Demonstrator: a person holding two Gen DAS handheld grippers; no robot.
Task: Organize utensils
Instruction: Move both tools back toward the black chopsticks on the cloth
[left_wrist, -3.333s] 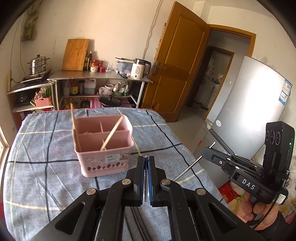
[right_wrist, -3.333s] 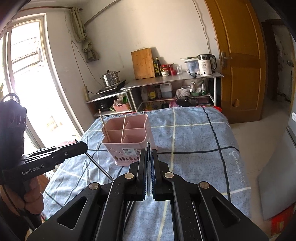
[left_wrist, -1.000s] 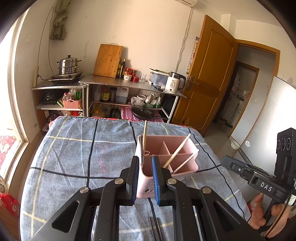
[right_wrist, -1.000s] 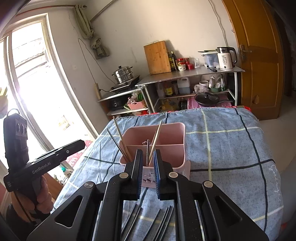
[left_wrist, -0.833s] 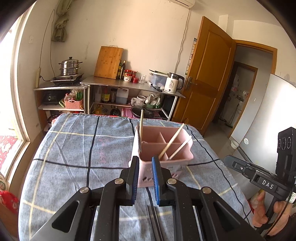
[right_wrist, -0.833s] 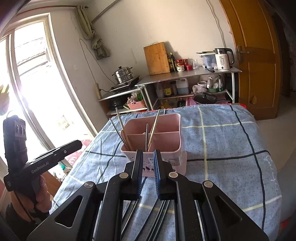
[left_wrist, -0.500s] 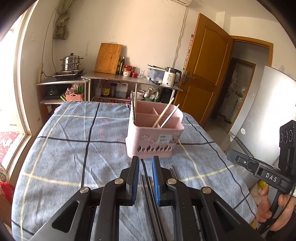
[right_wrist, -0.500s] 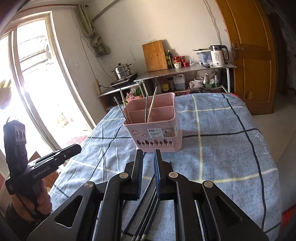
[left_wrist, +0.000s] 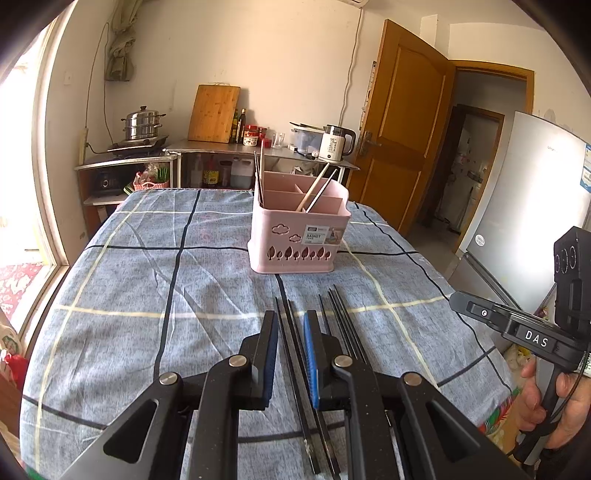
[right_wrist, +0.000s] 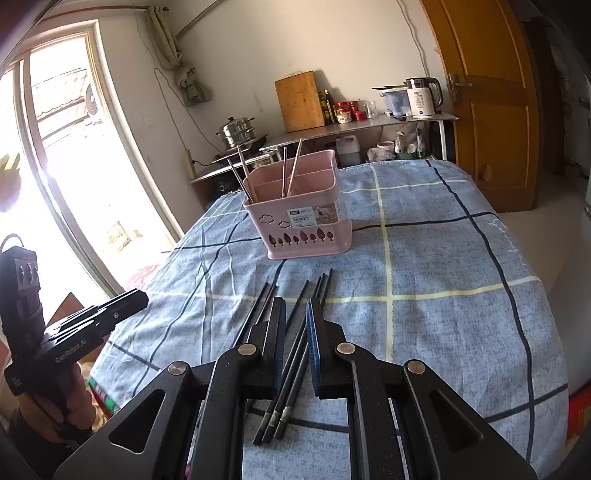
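A pink divided basket (left_wrist: 299, 236) (right_wrist: 303, 225) stands mid-table with a few light chopsticks (left_wrist: 317, 186) (right_wrist: 291, 171) leaning in its compartments. Several black chopsticks (left_wrist: 341, 314) (right_wrist: 317, 288) lie side by side on the cloth in front of it. My left gripper (left_wrist: 290, 317) hovers over them, jaws a narrow gap apart, nothing pinched. My right gripper (right_wrist: 296, 304) hovers over the same bundle, equally narrow and empty. The chopsticks' near parts run under both grippers' fingers. Each view shows the other gripper off the table's side, held by a hand.
A blue plaid cloth (left_wrist: 147, 277) covers the table. Behind it stands a metal shelf (left_wrist: 258, 151) with a kettle, jars, a cutting board and a steamer pot. A wooden door (left_wrist: 402, 129) and a fridge (left_wrist: 535, 206) are at right, a window (right_wrist: 74, 166) at left.
Both grippers have drawn back from the basket and sunk lower. The basket now sits farther off, and the black chopsticks on the cloth have come into view beneath the jaws.
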